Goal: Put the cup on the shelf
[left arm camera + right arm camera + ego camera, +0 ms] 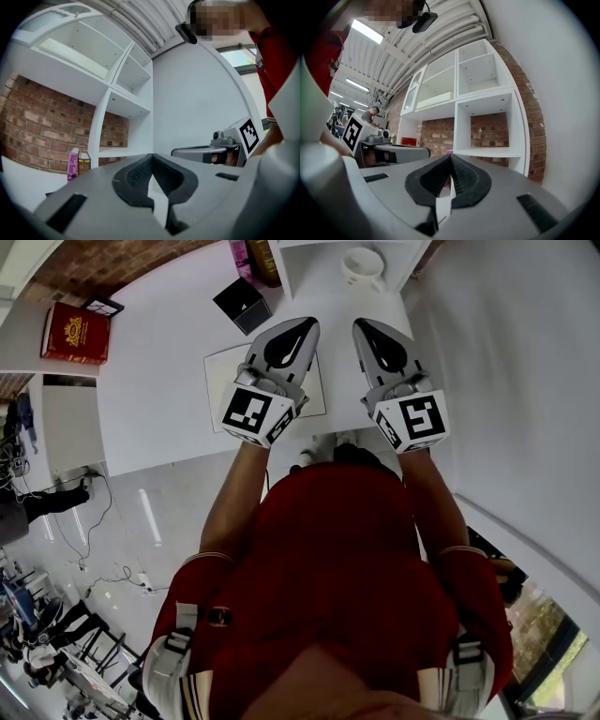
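Right claw (362, 327), left claw (304, 326) pressed together, cup (362, 264) upright on shelf (319, 282), handle nearside

Ahead of the left tongs (302, 329) and right tongs (362, 329) stands a white shelf (483, 93) against a brick wall (487, 129). A plain white wall (197, 103) rises right of them. Grey floor (169, 512) lies behind; strip lights (368, 32) glow overhead.

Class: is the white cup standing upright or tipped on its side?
Upright. Seen from above in the head view, the cup shows its round open mouth facing up as it stands on the white shelf.
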A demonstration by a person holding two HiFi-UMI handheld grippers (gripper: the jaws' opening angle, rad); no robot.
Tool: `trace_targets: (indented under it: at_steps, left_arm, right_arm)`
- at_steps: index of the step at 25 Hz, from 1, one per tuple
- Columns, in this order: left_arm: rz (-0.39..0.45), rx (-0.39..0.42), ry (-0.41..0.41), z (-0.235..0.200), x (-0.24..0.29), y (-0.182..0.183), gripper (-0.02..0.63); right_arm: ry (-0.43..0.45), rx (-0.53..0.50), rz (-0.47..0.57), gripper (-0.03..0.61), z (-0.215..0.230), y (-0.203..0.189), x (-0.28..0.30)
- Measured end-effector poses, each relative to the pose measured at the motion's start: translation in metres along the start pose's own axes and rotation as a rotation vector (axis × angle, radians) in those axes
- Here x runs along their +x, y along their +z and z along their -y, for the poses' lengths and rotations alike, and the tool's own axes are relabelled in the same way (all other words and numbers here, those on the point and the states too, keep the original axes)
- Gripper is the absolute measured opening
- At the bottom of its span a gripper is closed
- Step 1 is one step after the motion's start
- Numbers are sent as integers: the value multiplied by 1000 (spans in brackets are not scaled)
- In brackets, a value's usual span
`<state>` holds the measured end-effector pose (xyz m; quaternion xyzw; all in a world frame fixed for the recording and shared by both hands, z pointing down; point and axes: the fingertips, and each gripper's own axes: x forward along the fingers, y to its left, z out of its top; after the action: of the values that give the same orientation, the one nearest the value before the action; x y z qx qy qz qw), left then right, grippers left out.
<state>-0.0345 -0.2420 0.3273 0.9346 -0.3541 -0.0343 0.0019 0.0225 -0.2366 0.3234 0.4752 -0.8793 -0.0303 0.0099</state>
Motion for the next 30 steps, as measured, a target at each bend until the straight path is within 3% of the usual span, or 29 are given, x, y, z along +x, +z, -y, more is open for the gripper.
trace_targets:
  at_steps: [30]
  left_arm:
    - [7, 13, -39, 6, -12, 7, 3]
  right_arm:
    - [-35, 1, -3, -3, -10, -2, -12]
